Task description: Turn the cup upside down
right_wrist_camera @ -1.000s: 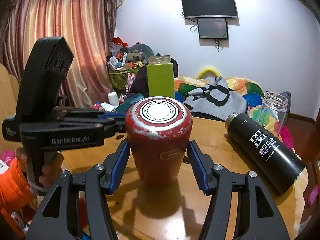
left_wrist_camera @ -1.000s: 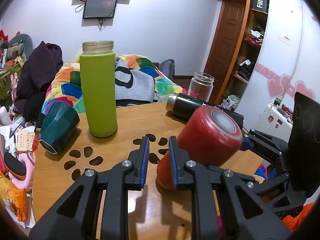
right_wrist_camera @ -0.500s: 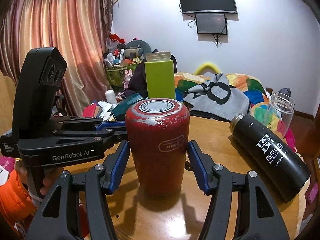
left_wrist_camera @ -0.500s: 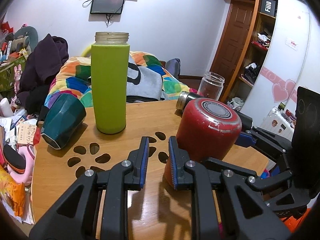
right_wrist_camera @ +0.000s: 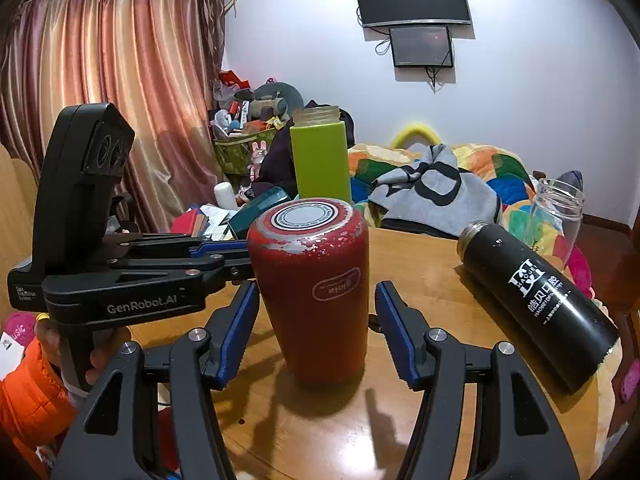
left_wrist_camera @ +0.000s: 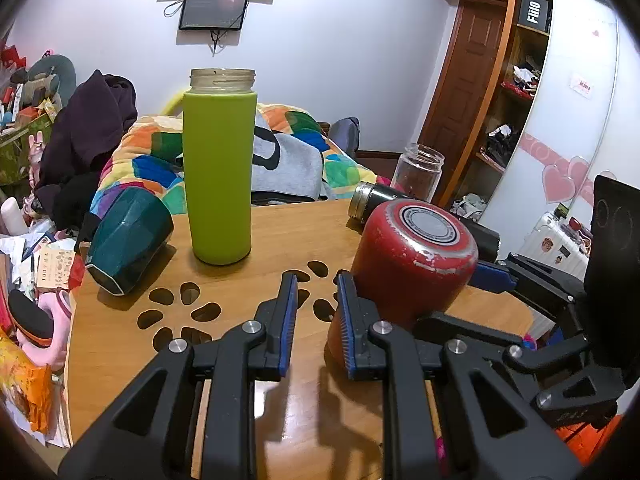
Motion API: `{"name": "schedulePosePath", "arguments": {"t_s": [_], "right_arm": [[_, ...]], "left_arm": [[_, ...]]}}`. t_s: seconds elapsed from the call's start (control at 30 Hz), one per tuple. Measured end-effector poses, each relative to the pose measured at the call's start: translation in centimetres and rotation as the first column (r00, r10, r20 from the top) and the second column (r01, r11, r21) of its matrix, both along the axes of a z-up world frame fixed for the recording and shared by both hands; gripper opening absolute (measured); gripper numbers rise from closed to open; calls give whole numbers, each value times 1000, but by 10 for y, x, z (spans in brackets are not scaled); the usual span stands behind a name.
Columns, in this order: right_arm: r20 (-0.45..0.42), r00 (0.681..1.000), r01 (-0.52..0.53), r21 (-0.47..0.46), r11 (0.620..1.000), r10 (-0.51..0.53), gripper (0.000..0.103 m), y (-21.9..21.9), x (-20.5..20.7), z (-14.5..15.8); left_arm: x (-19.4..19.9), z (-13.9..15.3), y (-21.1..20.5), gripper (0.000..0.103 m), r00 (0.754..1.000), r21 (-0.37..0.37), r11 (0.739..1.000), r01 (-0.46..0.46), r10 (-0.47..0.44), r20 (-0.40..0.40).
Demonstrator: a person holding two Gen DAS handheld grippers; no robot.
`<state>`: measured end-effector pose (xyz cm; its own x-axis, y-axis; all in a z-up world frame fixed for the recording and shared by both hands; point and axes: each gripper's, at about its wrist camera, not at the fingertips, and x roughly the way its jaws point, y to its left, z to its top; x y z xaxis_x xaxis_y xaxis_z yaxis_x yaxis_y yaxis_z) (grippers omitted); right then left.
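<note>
The red cup (right_wrist_camera: pixel 314 292) stands upside down on the wooden table (right_wrist_camera: pixel 420 264), its worn base with a round label facing up. My right gripper (right_wrist_camera: pixel 316 334) is open, its blue pads on either side of the cup with a gap on each side. In the left wrist view the red cup (left_wrist_camera: pixel 408 264) is just right of my left gripper (left_wrist_camera: pixel 318 316), which is empty with its jaws a small gap apart. The left gripper's body also shows in the right wrist view (right_wrist_camera: pixel 120 276), left of the cup.
A tall green bottle (left_wrist_camera: pixel 219 176) stands at the table's back. A teal cup (left_wrist_camera: pixel 128 240) lies on its side at the left. A black flask (right_wrist_camera: pixel 536 300) lies at the right, with a glass jar (right_wrist_camera: pixel 560 216) behind it. Leaf-shaped cut-outs (left_wrist_camera: pixel 180 312) pierce the tabletop.
The red cup went from tilted to standing upright on its rim. The right gripper's pads have opened off its sides. Both grippers drew back slightly.
</note>
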<state>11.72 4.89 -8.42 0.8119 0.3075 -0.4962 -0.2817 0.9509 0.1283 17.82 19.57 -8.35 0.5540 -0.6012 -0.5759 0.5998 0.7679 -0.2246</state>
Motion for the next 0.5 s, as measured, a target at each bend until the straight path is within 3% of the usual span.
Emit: {"name": "schedulePosePath", "arguments": {"t_s": [0.23,0.4,0.5], "right_arm": [[30,999,29,11,1000,-30,57,-11,-16,9],[92,991,99,18,995,-100,80,-22,-35,26],[136,981,140,18,990,-141,86,-27,-48,38]], "left_arm": [[-23,20,15,37,994,5,998,-56,56,97],[-48,39,22,65,975,-11,995,-104,104,198],[-64,48,24,84,961,-29,992,-120,123,247]]}}
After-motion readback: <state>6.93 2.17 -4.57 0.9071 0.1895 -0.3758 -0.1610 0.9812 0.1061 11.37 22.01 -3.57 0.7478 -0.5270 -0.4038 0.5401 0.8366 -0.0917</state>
